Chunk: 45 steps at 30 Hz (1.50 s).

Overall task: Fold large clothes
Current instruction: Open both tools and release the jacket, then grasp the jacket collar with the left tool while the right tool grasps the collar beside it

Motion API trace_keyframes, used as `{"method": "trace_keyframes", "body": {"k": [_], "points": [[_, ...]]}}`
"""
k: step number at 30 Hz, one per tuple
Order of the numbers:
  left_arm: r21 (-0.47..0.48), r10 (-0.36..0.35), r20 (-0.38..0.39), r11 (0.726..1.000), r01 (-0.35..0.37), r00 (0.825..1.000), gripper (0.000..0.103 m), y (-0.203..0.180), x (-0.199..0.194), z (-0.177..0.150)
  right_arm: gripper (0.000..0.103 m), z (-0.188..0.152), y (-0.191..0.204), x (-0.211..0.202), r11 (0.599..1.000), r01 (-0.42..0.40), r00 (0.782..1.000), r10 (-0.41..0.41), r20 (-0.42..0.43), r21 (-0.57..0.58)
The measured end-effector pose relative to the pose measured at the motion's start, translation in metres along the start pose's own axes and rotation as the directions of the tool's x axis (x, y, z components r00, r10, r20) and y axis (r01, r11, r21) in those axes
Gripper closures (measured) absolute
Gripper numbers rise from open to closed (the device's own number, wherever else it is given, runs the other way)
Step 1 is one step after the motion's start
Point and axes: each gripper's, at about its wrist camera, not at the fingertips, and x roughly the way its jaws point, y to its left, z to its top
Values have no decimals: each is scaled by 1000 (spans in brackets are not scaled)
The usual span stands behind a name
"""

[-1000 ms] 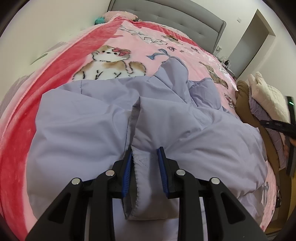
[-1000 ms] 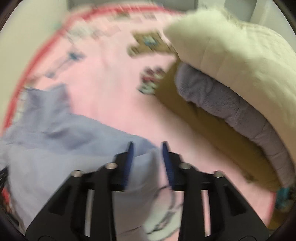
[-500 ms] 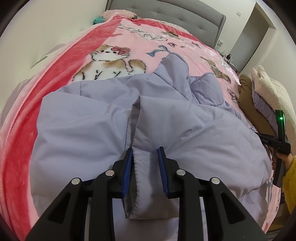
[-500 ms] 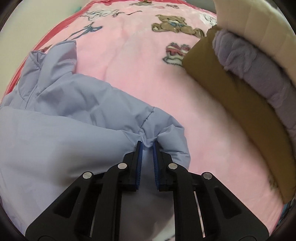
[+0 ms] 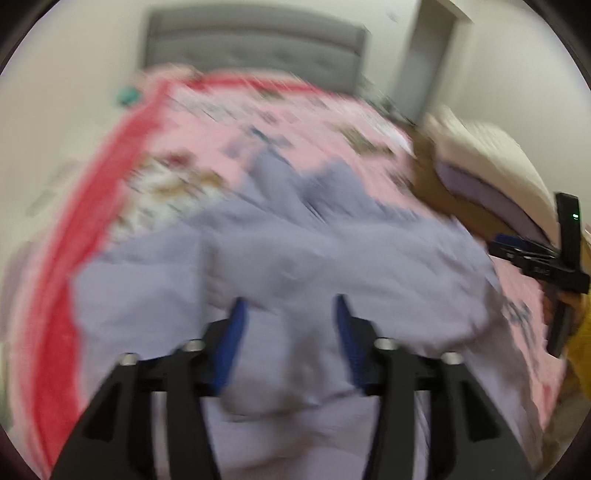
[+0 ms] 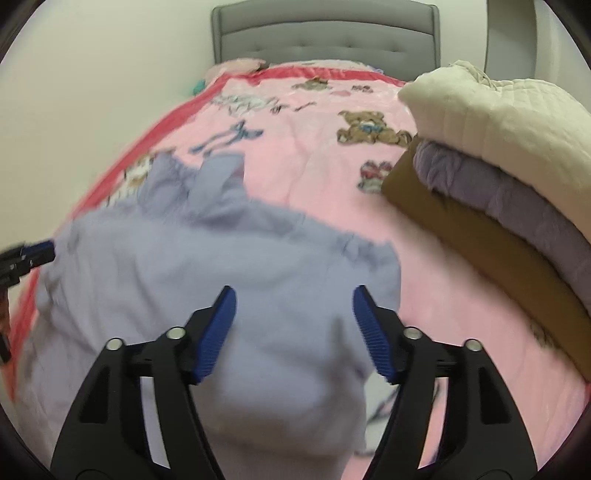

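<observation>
A large lavender padded jacket [image 5: 295,258] lies spread on the pink blanket; it also fills the lower left of the right wrist view [image 6: 221,266]. My left gripper [image 5: 290,314] is open above the jacket's near edge, with fabric lying between and below its blue pads [image 5: 231,332]. My right gripper [image 6: 293,310] is open wide above the jacket's right part, holding nothing. The right gripper also shows at the right edge of the left wrist view [image 5: 535,258]. The left wrist view is blurred by motion.
The pink cartoon blanket [image 6: 314,155] covers the bed, with a grey headboard [image 6: 325,33] at the far end. A stack of folded clothes, cream [image 6: 509,122] over purple [image 6: 498,195] over brown [image 6: 472,236], sits at the right. A wall runs along the left.
Both grippers have opened: the right one let go of the jacket fold it pinched, and the left jaws spread wider. Both have pulled back and up; the view now reaches the headboard.
</observation>
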Motion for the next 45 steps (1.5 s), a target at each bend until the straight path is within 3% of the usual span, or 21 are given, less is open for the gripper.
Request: {"method": "trace_keyframes", "body": {"k": [2, 5, 9, 13, 15, 17, 18, 19, 21, 23, 26, 27, 30, 32, 34, 35, 37, 39, 42, 45], "points": [[7, 16, -47, 1000, -15, 999, 39, 1, 18, -4, 34, -13, 6, 9, 999, 26, 999, -27, -38, -28], [-38, -17, -68, 999, 14, 998, 38, 8, 29, -8, 31, -28, 7, 31, 998, 36, 995, -41, -96, -54], [-48, -23, -69, 999, 19, 997, 37, 7, 36, -17, 20, -39, 2, 48, 998, 56, 988, -58, -141, -19], [-35, 9, -65, 999, -12, 998, 36, 2, 32, -15, 23, -38, 1, 53, 998, 61, 983, -60, -172, 3], [-43, 8, -34, 999, -9, 999, 36, 3, 16, -6, 36, -29, 2, 39, 1000, 7, 992, -4, -130, 22], [-18, -15, 43, 1000, 15, 999, 34, 6, -7, 7, 36, -12, 3, 9, 997, -62, 998, 62, -13, 38], [14, -8, 90, 1000, 6, 996, 25, 7, -18, 17, 33, -3, 5, 0, 996, -80, 996, 79, 32, 39], [46, 2, 125, 999, -8, 992, 21, 9, -25, 30, 26, 6, 6, -6, 994, -99, 993, 96, 65, 37], [90, 11, 158, 996, -25, 987, 16, 15, -22, 57, 22, 36, 15, -2, 989, -145, 986, 143, 87, 13], [114, 19, 122, 993, -33, 992, 16, 29, 5, 92, 23, 65, 26, 20, 985, -168, 983, 169, 63, -27], [138, 38, 38, 990, -43, 999, 17, 46, 60, 132, 36, 112, 51, 86, 974, -197, 980, 196, -19, -112], [149, 44, 14, 988, -46, 999, 22, 48, 74, 141, 40, 121, 57, 104, 971, -204, 979, 198, -58, -125], [168, 11, -66, 986, 0, 998, 28, 51, 115, 158, 39, 143, 81, 151, 962, -212, 971, 188, -147, -173], [206, 8, -107, 978, 15, 994, 28, 46, 135, 159, 33, 149, 96, 176, 948, -234, 960, 190, -207, -215], [231, 6, -169, 972, 34, 986, 29, 43, 156, 156, 38, 149, 105, 189, 936, -225, 958, 163, -235, -270], [239, 6, -185, 970, 39, 983, 35, 43, 162, 154, 42, 147, 111, 195, 925, -242, 953, 169, -252, -294], [262, 34, -213, 965, 24, 977, 52, 42, 175, 149, 77, 145, 113, 200, 918, -258, 947, 177, -270, -302], [261, 49, -209, 965, 8, 977, 66, 43, 181, 147, 90, 141, 113, 202, 918, -242, 951, 160, -265, -315], [282, 54, -109, 959, -21, 993, 75, 43, 169, 143, 95, 142, 114, 188, 915, -225, 966, 164, -200, -334], [285, 61, -57, 957, -42, 997, 77, 46, 165, 144, 96, 148, 117, 178, 906, -200, 976, 149, -161, -373]]}}
